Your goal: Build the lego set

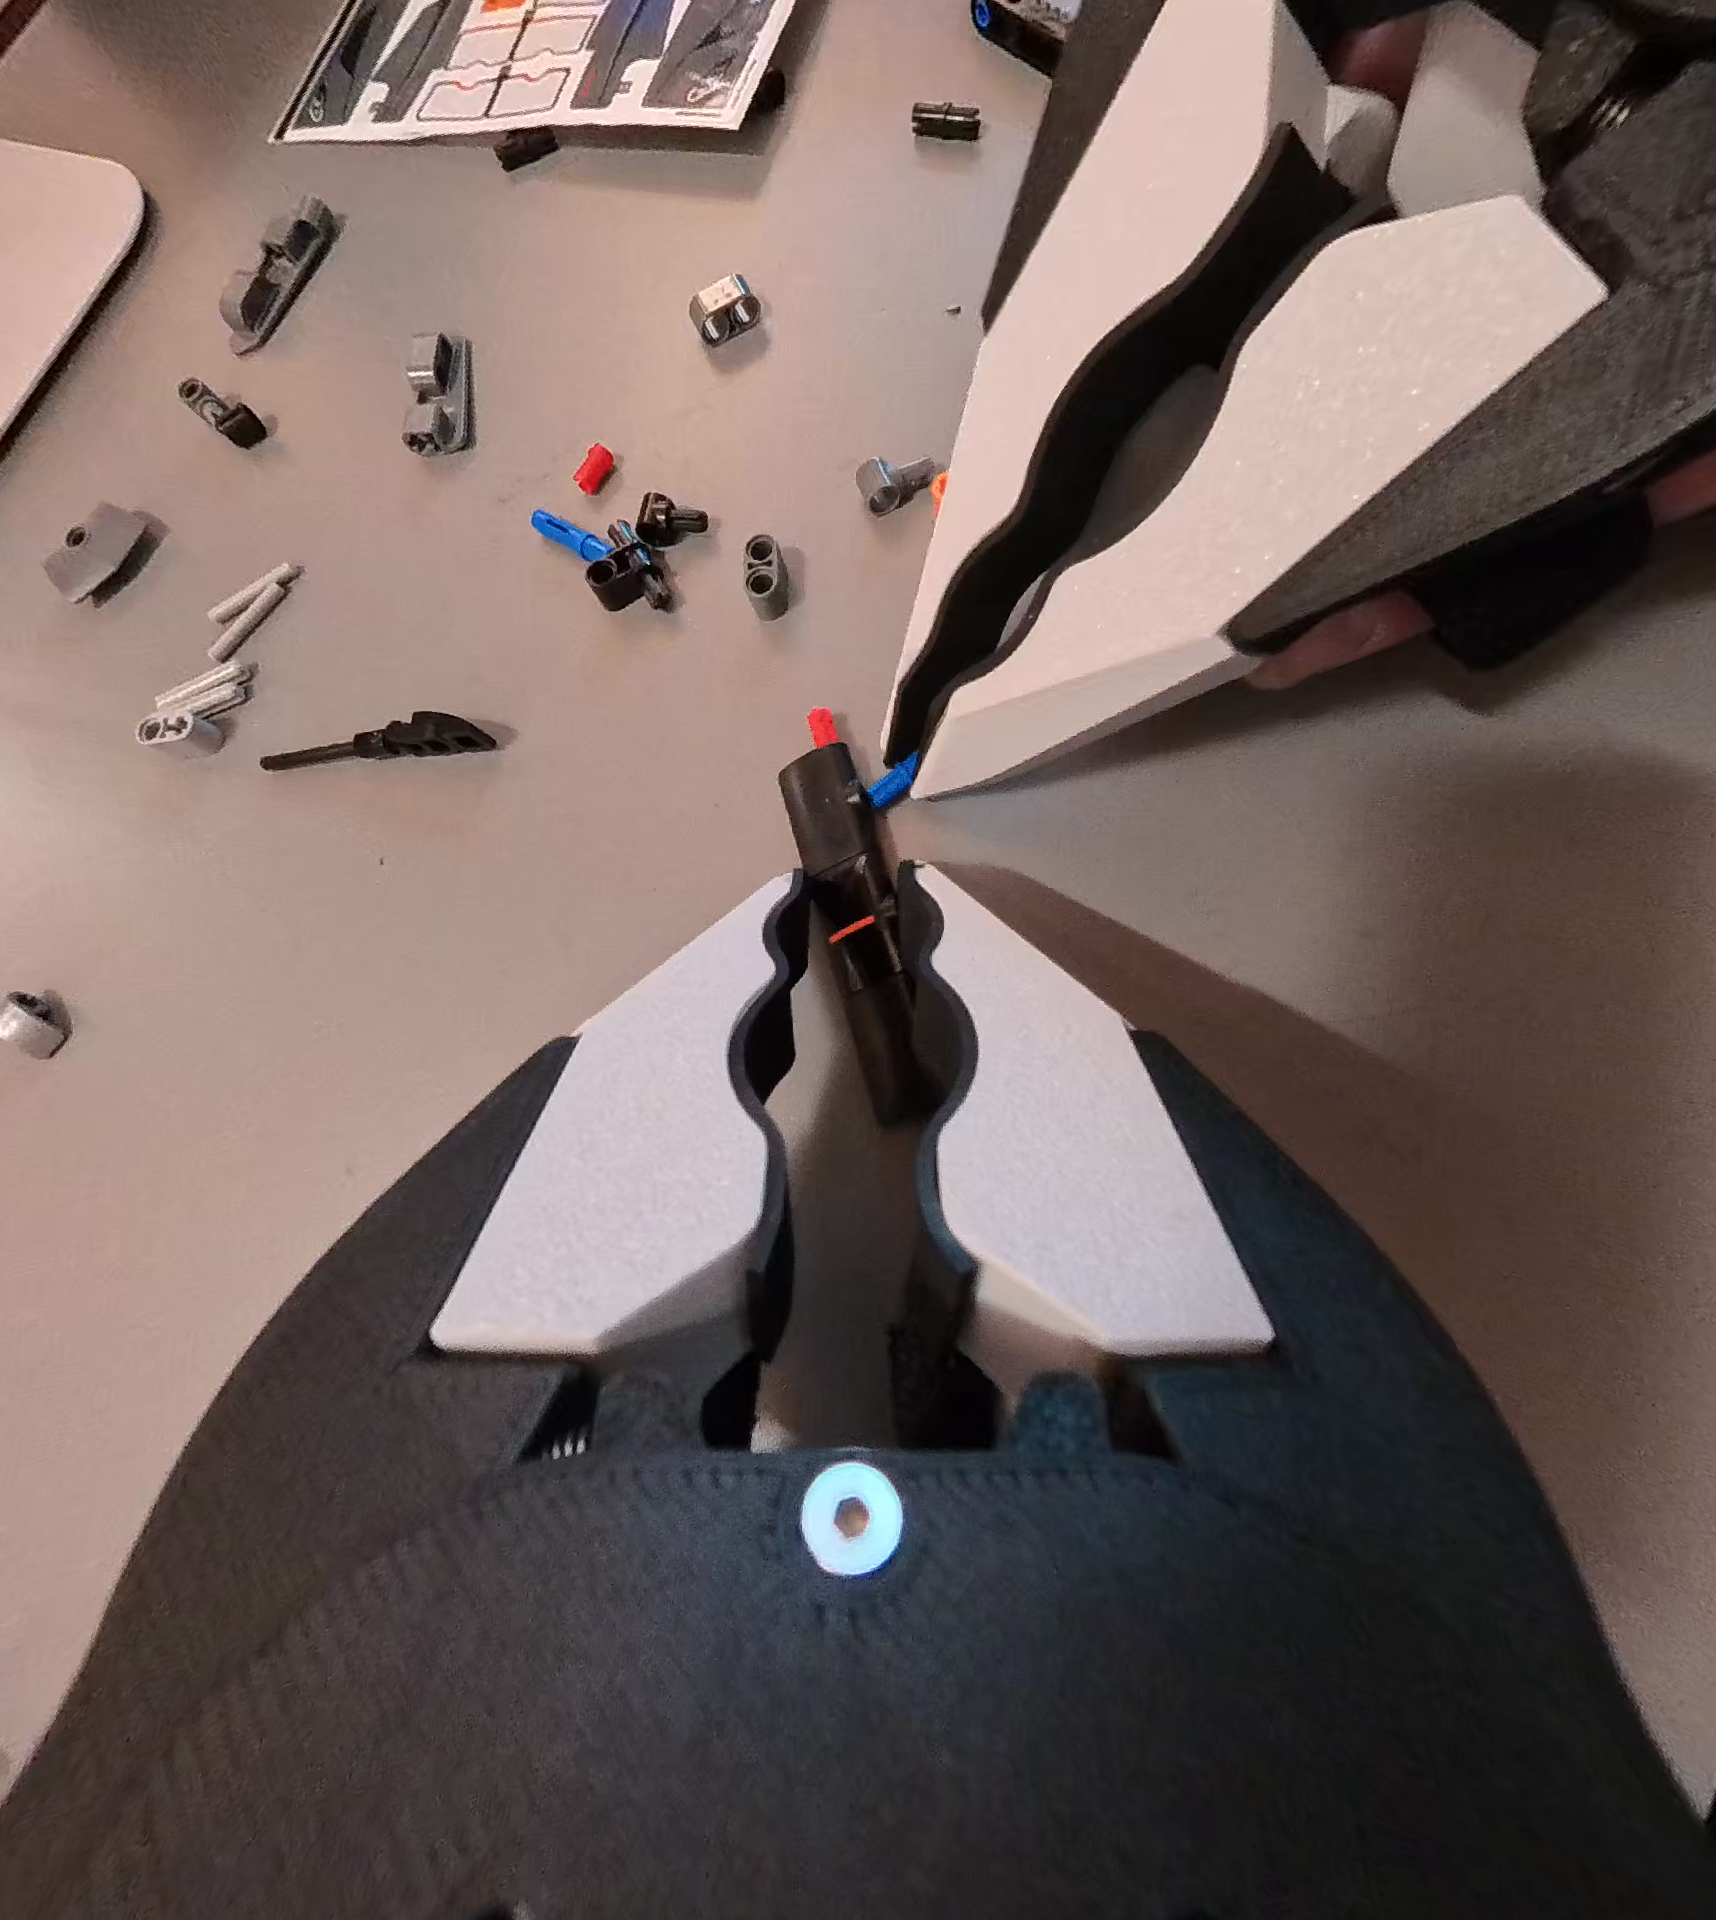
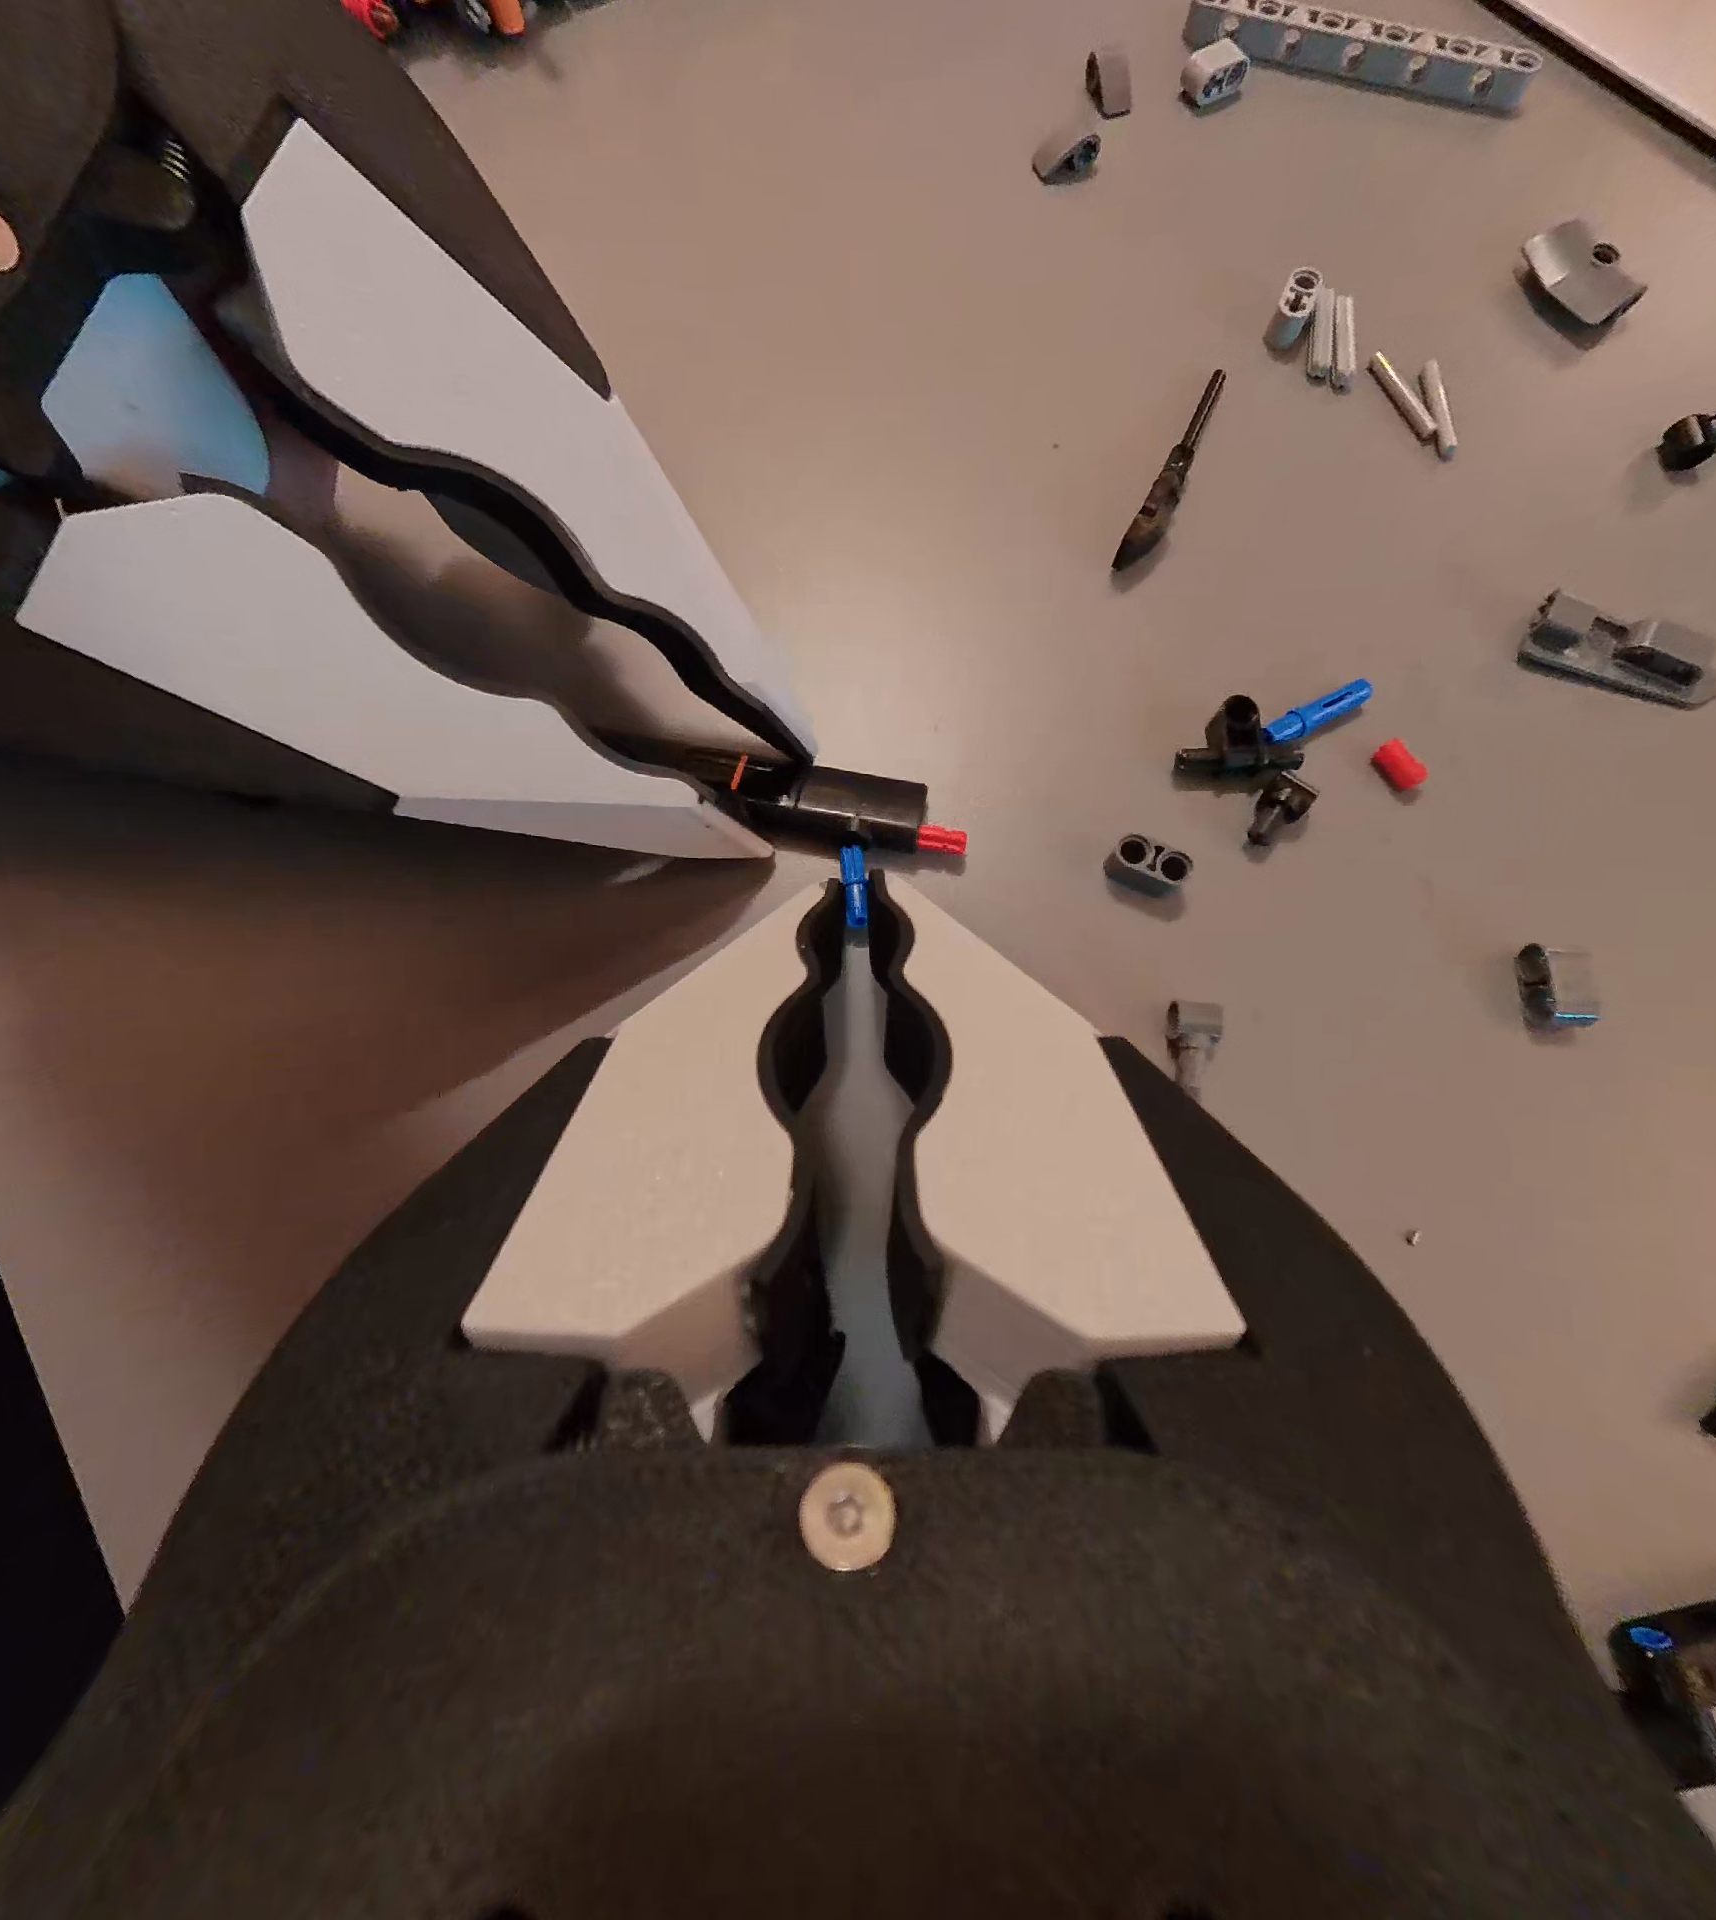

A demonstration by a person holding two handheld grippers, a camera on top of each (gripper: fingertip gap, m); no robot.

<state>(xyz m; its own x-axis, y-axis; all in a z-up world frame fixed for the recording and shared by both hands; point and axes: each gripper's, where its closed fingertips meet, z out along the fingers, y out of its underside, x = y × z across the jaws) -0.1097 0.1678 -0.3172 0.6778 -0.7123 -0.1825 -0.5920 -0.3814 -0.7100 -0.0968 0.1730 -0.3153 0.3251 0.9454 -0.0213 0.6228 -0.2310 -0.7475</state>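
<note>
My left gripper (image 1: 854, 878) is shut on a black lego assembly (image 1: 833, 821) with a red pin (image 1: 821, 727) sticking out of its far end. It holds it above the grey table. My right gripper (image 2: 854, 888) is shut on a blue pin (image 2: 853, 883), whose tip touches the side of the black assembly (image 2: 854, 805). In the left wrist view the right gripper (image 1: 904, 774) comes in from the upper right with the blue pin (image 1: 892, 781) at its tips. In the right wrist view the left gripper (image 2: 781, 790) comes in from the upper left.
Loose lego parts lie on the grey table (image 1: 418, 935): a blue pin (image 1: 563, 532), a red bush (image 1: 594, 468), grey axles (image 1: 246, 613), a black blade piece (image 1: 386, 740), grey connectors (image 1: 766, 577). A sticker sheet (image 1: 542, 62) lies at the back. A long grey beam (image 2: 1363, 52) lies far right. Left and right tips are no more than a few centimetres apart. From the left gripper's tips to the black blade piece (image 1: 386, 740) is close to 10 centimetres. Look for it in the right wrist view (image 2: 1176, 476) too.
</note>
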